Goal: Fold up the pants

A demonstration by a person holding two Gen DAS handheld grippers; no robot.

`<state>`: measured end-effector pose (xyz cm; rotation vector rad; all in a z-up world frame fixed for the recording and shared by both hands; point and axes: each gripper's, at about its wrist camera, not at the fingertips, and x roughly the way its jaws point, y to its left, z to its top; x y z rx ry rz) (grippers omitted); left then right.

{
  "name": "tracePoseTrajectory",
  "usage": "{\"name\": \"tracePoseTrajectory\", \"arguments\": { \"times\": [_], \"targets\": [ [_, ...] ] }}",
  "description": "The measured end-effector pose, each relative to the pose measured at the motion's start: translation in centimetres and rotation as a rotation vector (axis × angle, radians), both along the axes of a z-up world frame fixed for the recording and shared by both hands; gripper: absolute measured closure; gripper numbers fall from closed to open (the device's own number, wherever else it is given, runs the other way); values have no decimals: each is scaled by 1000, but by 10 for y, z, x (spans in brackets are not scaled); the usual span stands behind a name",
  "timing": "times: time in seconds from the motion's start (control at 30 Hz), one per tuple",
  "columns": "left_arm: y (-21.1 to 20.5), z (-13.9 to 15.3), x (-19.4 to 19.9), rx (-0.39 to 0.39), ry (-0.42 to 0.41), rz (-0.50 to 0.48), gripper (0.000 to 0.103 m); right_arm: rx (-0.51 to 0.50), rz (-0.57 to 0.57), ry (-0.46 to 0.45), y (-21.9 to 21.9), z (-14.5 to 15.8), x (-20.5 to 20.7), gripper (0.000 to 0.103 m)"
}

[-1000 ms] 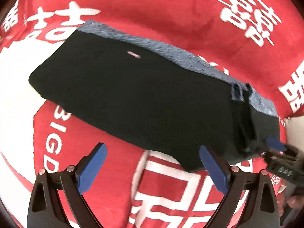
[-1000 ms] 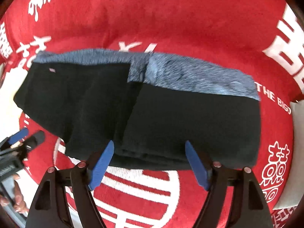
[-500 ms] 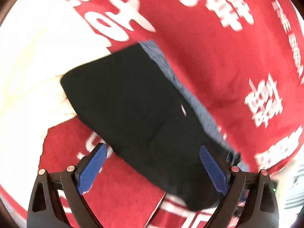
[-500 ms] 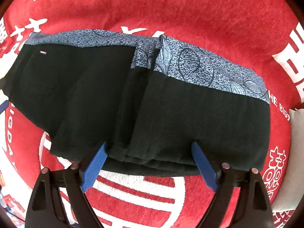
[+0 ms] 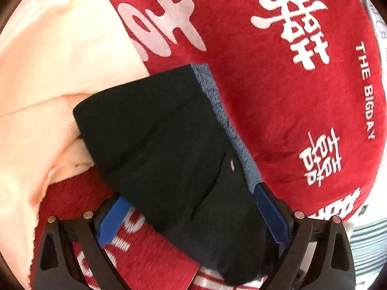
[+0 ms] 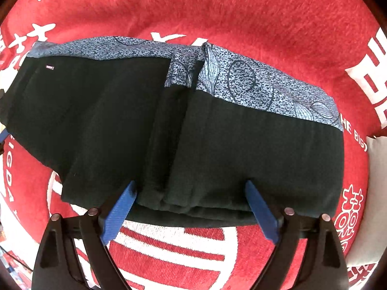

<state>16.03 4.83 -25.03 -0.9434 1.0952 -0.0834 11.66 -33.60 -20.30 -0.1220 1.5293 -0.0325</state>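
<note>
The black pants lie folded on a red blanket, with a blue patterned band along their far edge. One half overlaps the other near the middle. My right gripper points down at the near folded edge, jaws wide open, blue pads either side of the overlap and not pressing. In the left wrist view the pants run away from me as a narrow strip. My left gripper is open and straddles their near end, the right pad beside the blue band.
A cream cloth lies on the blanket to the left, and the far end of the pants rests against it. A pale cushion sits at the blanket's right edge. Striped fabric shows at the lower right.
My left gripper swung round to the end of the pants and came down until that end lies between its fingers. My right gripper sank closer to the near fold and its jaws widened.
</note>
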Motion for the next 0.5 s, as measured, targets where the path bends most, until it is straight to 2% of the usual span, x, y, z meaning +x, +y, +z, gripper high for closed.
{"name": "tracePoseTrajectory", "arguments": {
  "times": [0.23, 0.37, 0.4, 0.43, 0.47, 0.5],
  "targets": [
    [-8, -4, 15, 30, -19, 25, 2, 6, 6, -4, -1, -2, 2, 10],
    [-20, 2, 24, 143, 37, -1, 4, 2, 5, -1, 0, -4, 3, 10],
    [-22, 3, 24, 170, 48, 1, 14, 4, 5, 1, 0, -3, 5, 10],
    [-24, 5, 24, 213, 62, 2, 36, 6, 5, 3, 0, -2, 6, 10],
    [-24, 6, 24, 251, 79, -6, 49, 7, 4, 1, 0, 3, 7, 10],
    [-24, 6, 24, 274, 92, -14, 66, 7, 4, -3, 0, 8, 8, 10]
  ]
}}
